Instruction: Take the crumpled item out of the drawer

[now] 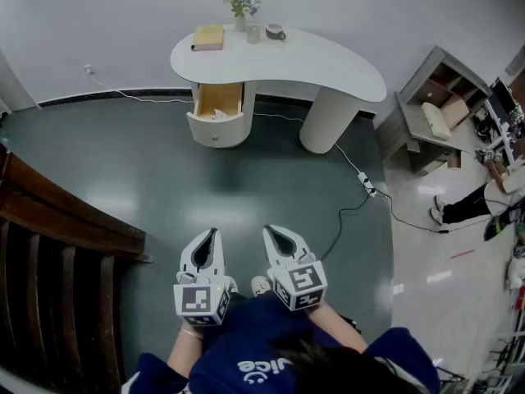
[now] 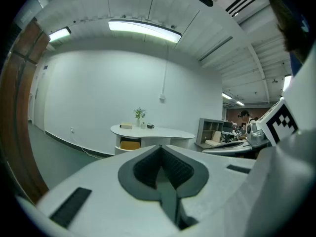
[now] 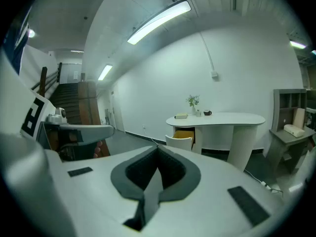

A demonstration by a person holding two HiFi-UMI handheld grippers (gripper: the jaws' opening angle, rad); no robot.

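Hovering clenched, empty: left gripper [image 1: 214, 232] | right gripper [image 1: 268, 230] | drawer [image 1: 217, 130] open, facing them | crumpled item [image 1: 218, 115] axis unreadable

I hold my white left tongs [image 1: 212, 236] and white right tongs [image 1: 272, 232] side by side at the frame's lower centre. Both tilt slightly downward, jaws pressed together with nothing between them.

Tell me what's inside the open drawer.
A small pale crumpled item lies on the drawer's wooden floor near its front. The desk top covers the drawer's back end.
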